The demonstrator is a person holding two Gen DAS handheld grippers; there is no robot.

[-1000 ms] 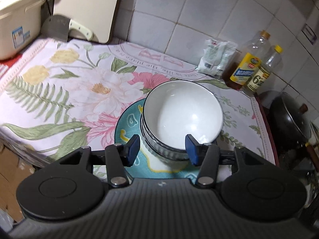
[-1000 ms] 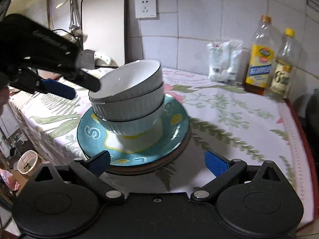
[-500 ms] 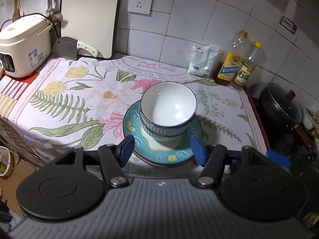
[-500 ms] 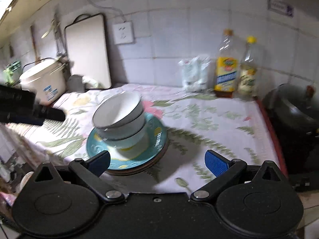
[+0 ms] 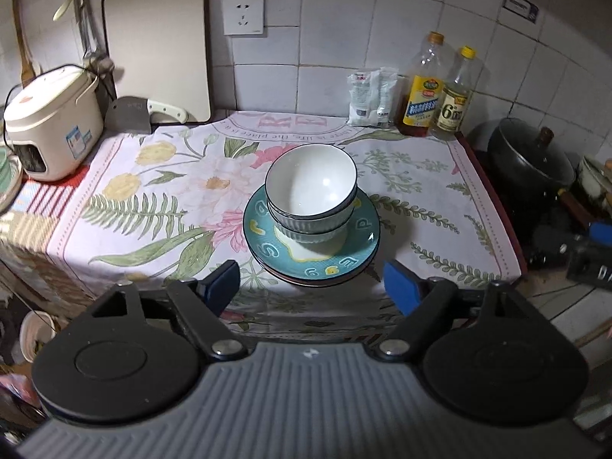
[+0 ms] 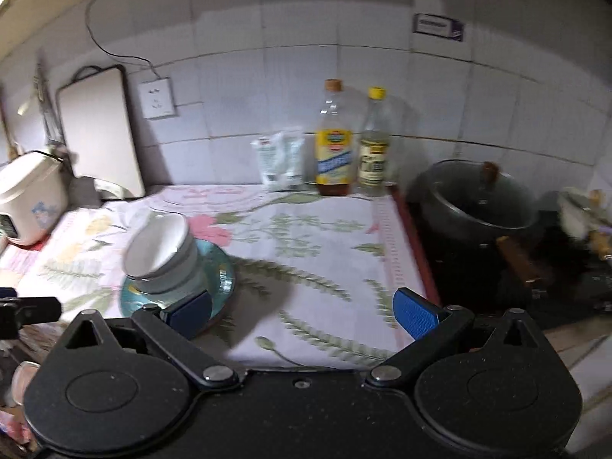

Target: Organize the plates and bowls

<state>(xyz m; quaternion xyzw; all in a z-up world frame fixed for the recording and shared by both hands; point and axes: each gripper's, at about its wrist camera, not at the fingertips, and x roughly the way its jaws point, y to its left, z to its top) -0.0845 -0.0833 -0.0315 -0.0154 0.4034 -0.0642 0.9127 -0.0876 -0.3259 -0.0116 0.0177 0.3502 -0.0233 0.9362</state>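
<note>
A stack of white ribbed bowls (image 5: 311, 191) sits on a teal plate (image 5: 355, 252) that lies on another plate, on the floral cloth. The bowls (image 6: 160, 256) and teal plate (image 6: 222, 275) also show in the right wrist view, at the left. My left gripper (image 5: 311, 290) is open and empty, held back from the counter's front edge, in line with the stack. My right gripper (image 6: 302, 311) is open and empty, back from the counter and right of the stack. Part of it shows in the left wrist view (image 5: 598, 233).
A rice cooker (image 5: 49, 122), a cleaver (image 5: 130, 114) and a cutting board (image 5: 157, 46) stand at the back left. A white packet (image 5: 371, 95) and two bottles (image 5: 420, 88) stand at the back wall. A black lidded pot (image 5: 531, 157) sits on the right.
Both grippers have pulled back and up from the stack, which now looks smaller. The left jaws have opened wider. The bowls and plates have not moved.
</note>
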